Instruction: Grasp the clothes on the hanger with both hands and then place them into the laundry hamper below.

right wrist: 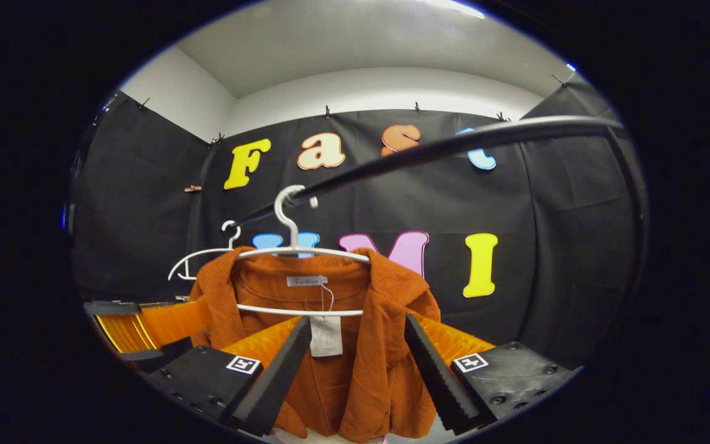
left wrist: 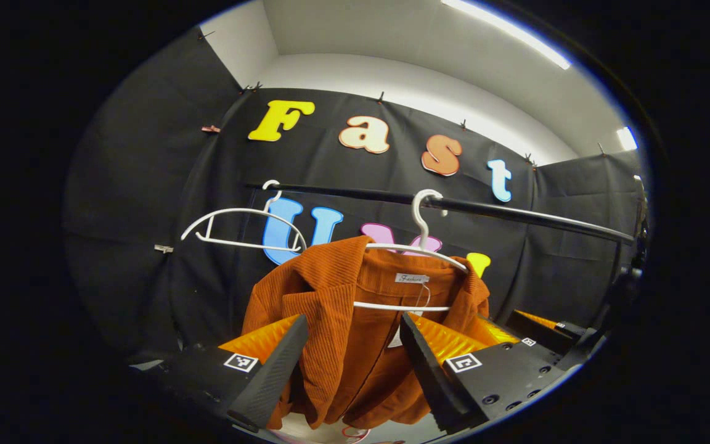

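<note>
A: Where is the jacket [left wrist: 355, 320] now?

B: It hangs on a white hanger [left wrist: 420, 246] hooked over the black rail [left wrist: 515, 213], collar up, front facing both cameras. A second hanger [left wrist: 238, 228] sits bare farther along the rail.

A: And the claws?

B: The left gripper [left wrist: 352, 364] is spread wide, its fingers standing either side of the jacket's body, apparently not pressing it. In the right gripper view, the right gripper [right wrist: 355, 370] is also released, framing the cloth below the paper tag [right wrist: 326, 336].

A: Why so low and wide?

B: I'd judge they are lining up to pinch the cloth on both sides, so the jacket can be lifted off the hanger evenly. The hamper is below the frames, so I can't place it.
</note>
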The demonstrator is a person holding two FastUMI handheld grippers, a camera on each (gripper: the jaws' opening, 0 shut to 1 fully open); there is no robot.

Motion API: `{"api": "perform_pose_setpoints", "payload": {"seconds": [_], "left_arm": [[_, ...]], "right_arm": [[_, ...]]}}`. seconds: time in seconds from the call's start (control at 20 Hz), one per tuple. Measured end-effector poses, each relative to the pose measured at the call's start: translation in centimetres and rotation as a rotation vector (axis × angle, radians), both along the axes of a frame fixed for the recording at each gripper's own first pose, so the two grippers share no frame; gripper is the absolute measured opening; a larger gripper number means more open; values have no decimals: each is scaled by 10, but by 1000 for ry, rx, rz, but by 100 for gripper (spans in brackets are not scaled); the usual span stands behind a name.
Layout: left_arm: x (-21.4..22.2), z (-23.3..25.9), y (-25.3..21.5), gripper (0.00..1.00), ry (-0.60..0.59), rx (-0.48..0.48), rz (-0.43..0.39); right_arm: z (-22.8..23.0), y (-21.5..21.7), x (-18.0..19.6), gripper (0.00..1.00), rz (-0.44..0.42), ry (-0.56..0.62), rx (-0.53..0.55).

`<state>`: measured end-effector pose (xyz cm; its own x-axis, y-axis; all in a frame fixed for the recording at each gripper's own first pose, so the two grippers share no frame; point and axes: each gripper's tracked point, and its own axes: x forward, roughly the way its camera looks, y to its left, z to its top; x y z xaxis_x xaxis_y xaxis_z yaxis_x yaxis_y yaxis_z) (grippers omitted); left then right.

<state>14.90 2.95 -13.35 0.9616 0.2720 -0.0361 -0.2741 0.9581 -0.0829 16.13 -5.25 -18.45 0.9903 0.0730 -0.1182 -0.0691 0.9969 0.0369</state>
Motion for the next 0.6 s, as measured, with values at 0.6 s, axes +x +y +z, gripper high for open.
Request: {"api": "perform_pose_setpoints", "payload": {"seconds": [0.6], "left_arm": [[37, -49, 59, 95, -2, 8, 304]], "right_arm": [[-67, -19, 67, 98, 37, 91, 30]]}}
